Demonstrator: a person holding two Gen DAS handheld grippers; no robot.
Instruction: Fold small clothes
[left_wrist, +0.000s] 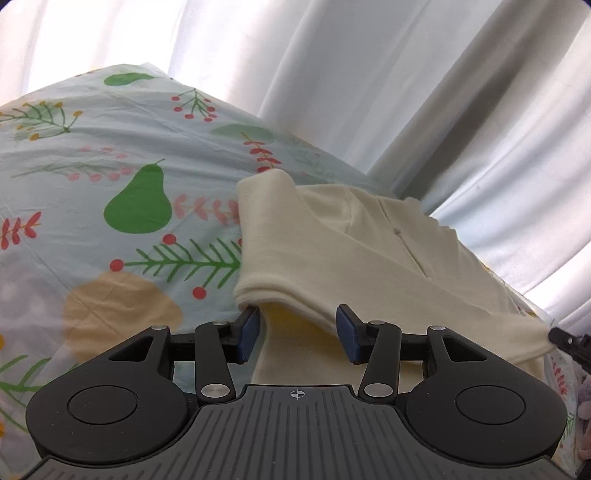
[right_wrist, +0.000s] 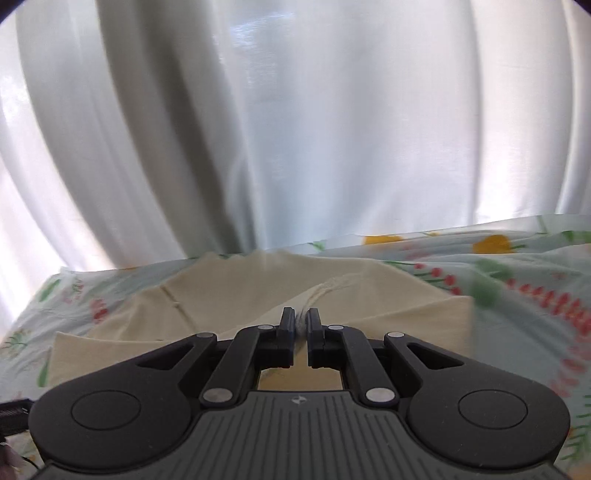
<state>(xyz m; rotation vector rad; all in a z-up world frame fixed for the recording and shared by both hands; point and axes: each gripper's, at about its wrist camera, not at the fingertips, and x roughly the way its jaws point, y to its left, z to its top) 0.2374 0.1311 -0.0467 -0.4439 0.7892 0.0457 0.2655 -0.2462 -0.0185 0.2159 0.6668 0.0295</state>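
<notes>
Cream shirt lies partly folded near the far edge of a fruit-and-leaf printed bedsheet, before white curtains. Left hand-held gripper stands half open around its folded edge, pads not pressing. Right hand-held gripper is closed, pinching a cream fold.

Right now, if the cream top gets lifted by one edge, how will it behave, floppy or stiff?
Most likely floppy: the cream top already drapes in soft folds over the patterned sheet. It probably weighs little, since a lifted edge sags between the left gripper's open fingers. The knit looks unlikely to slip from the shut right gripper.
</notes>
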